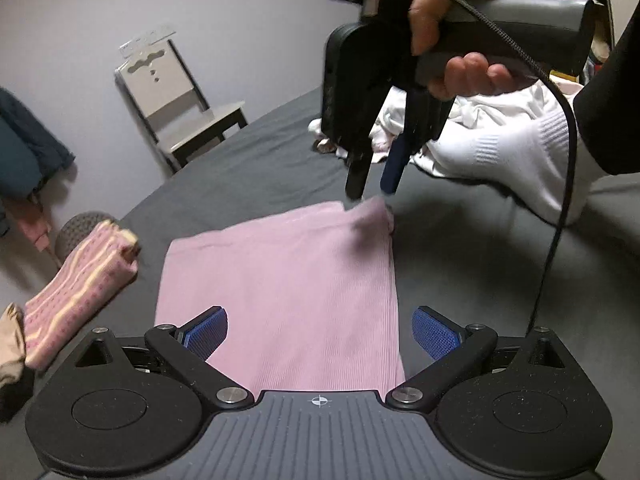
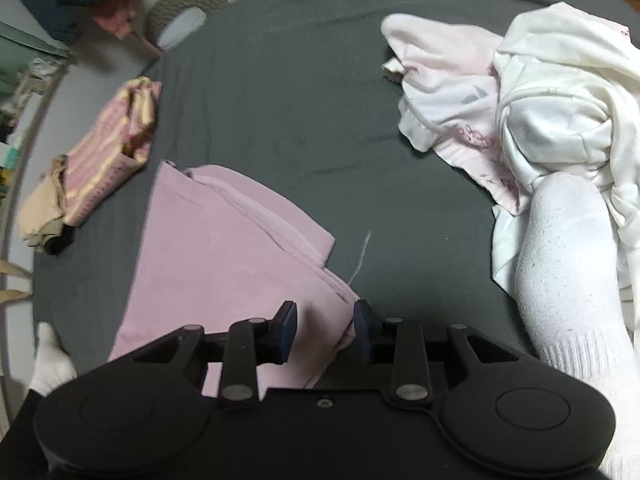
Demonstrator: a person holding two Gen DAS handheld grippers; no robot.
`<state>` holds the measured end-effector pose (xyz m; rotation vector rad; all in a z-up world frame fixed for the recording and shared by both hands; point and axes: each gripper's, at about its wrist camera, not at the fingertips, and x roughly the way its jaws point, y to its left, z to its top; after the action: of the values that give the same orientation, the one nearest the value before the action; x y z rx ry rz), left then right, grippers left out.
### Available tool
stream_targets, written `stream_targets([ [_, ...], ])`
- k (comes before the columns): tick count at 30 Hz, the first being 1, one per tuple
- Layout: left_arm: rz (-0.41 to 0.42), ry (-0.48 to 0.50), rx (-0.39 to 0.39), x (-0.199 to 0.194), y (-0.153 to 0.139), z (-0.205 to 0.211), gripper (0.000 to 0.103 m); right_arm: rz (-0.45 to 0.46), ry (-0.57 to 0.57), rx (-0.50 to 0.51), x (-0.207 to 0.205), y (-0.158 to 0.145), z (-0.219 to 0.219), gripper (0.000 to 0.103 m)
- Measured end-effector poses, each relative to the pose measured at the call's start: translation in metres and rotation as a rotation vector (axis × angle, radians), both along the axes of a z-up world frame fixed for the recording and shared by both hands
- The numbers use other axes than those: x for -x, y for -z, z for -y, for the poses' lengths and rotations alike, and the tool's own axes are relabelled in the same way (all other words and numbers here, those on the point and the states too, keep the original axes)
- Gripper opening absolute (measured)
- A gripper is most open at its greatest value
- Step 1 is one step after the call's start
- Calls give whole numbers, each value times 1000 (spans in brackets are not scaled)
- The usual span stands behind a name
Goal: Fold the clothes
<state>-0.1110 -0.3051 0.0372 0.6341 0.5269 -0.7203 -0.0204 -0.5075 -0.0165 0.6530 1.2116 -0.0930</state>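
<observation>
The dark grey bed sheet (image 1: 248, 168) fills both views, its edges cut off by the fisheye rim. On it, at centre in the left wrist view, lies the pink ribbed garment (image 1: 280, 292), folded into a rough rectangle; its near edge is hidden under the left gripper's body. At 1 to 3 o'clock in the right wrist view sits a heap of white and pale pink clothes (image 2: 520, 92), too crumpled to tell piece from piece. A foot in a white sock (image 2: 568, 280) lies across the heap's near side, and a second sock shows only partly at 8 o'clock. At 9 o'clock a folded pink-and-yellow striped garment (image 2: 108, 148) lies beside a beige item (image 2: 40, 208), well apart from the heap. A woven basket (image 2: 180, 16) at 11 o'clock is half cut off, its contents unreadable.

The left gripper (image 1: 320, 332) hovers low over the pink garment, tongs spread wide, holding nothing. The right gripper (image 2: 326, 330), held from above by a hand (image 1: 480, 24), points down at the garment's far right corner; its tongs stand partly spread with the fabric edge between them, and motion blur hides whether they touch it.
</observation>
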Motion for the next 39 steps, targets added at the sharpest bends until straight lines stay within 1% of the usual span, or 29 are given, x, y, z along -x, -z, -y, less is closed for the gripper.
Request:
stream_targets([
  [1,15,9,1,3,4,1,100,0,2,0,-1,0,-1,23],
  [2,23,25,1,4,6,3,100,-1,4,-1,-1,0,-1,21],
  [4,39,57,2,5,9,7,100,-1,8,-1,-3,-1,-2,11],
  [6,54,85,-6,8,13,13,100,-2,12,-2,-4,-1,-4,4],
  [10,80,133,-21,18,18,23,100,4,21,-8,-7,-4,-6,4],
  [11,73,131,-21,17,19,25,100,33,26,-29,-7,-9,-6,4],
  [14,27,112,-3,9,21,31,100,92,25,-68,-12,-21,-8,3],
  [16,-10,96,28,3,22,29,100,103,17,-74,-17,-23,-13,3],
  [18,-47,82,64,-1,22,26,100,93,5,-57,-23,-20,-18,3],
  [20,-84,68,101,-6,21,22,100,58,-2,-20,-28,-18,-24,4],
  [21,-102,61,119,-8,21,21,100,42,1,11,-26,-18,-24,8],
  [22,-120,54,137,-10,21,19,100,27,4,43,-24,-18,-23,22],
  [23,-138,48,155,-12,21,17,100,11,7,75,-22,-18,-23,33],
  [24,-154,44,170,-14,20,15,100,-5,10,107,-20,-19,-22,40],
  [25,-169,40,185,-16,20,13,100,-23,13,130,-18,-18,-21,39],
  [29,-194,41,234,-20,15,4,100,-113,51,94,-6,4,-2,34],
  [31,-192,27,233,-20,14,1,100,-125,76,50,-3,11,3,31],
  [33,-198,10,234,-19,15,-3,100,-125,76,30,-5,14,2,31],
  [35,-210,0,237,-19,17,-7,100,-126,76,11,-6,18,1,28],
  [37,-210,-4,241,-17,18,-10,100,-127,76,-9,-7,21,1,18],
  [38,-206,-6,242,-16,18,-11,100,-127,75,-14,-8,22,0,16],
  [39,-202,-8,243,-14,18,-13,100,-130,73,-6,-10,21,-2,11],
])
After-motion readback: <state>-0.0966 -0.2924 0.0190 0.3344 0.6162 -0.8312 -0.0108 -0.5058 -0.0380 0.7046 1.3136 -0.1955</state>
